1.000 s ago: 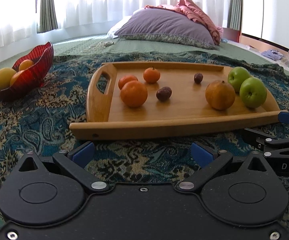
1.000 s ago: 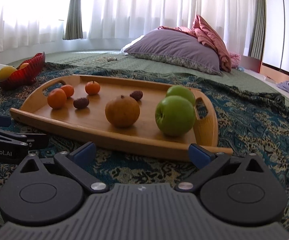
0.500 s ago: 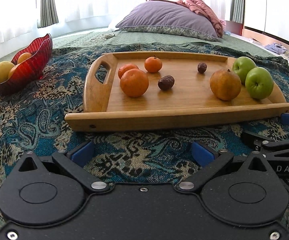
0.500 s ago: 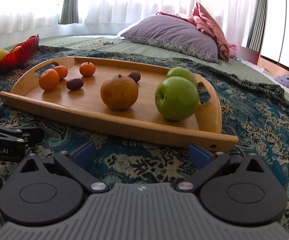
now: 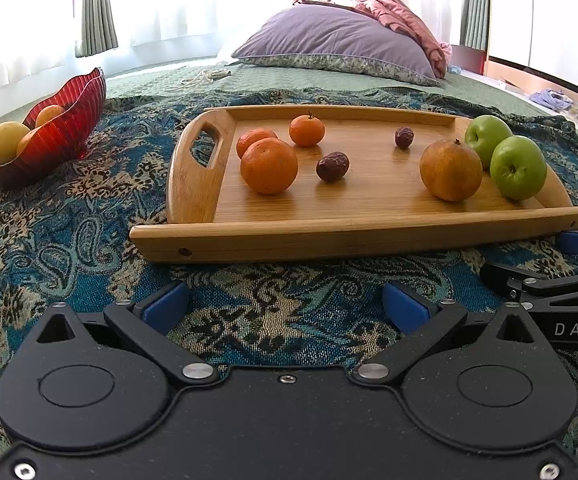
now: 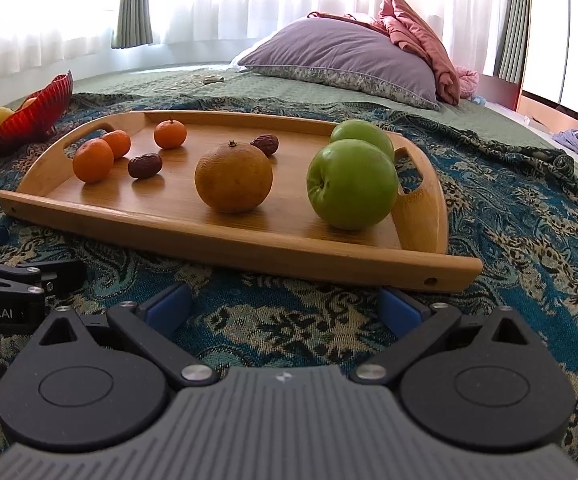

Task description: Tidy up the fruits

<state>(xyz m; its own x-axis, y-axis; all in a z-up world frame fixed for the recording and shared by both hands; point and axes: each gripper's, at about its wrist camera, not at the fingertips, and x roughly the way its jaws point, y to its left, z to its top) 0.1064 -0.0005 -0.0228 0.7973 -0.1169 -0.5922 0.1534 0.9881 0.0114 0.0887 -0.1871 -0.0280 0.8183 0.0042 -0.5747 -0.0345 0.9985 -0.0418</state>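
Both grippers have drawn nearer the tray (image 5: 353,236) within the last second; its near rim now stands larger in each wrist view. Left gripper (image 5: 285,304) and right gripper (image 6: 285,306) hover over the cloth (image 5: 69,240), jaws wide, holding nothing. On the tray: three mandarins (image 5: 269,165) left, two dates (image 5: 332,165), a russet fruit (image 5: 451,170), two apples (image 5: 518,167) right. The bowl (image 5: 63,132), far left, holds more fruit. No fruit has shifted, so the sorting stands unchanged.
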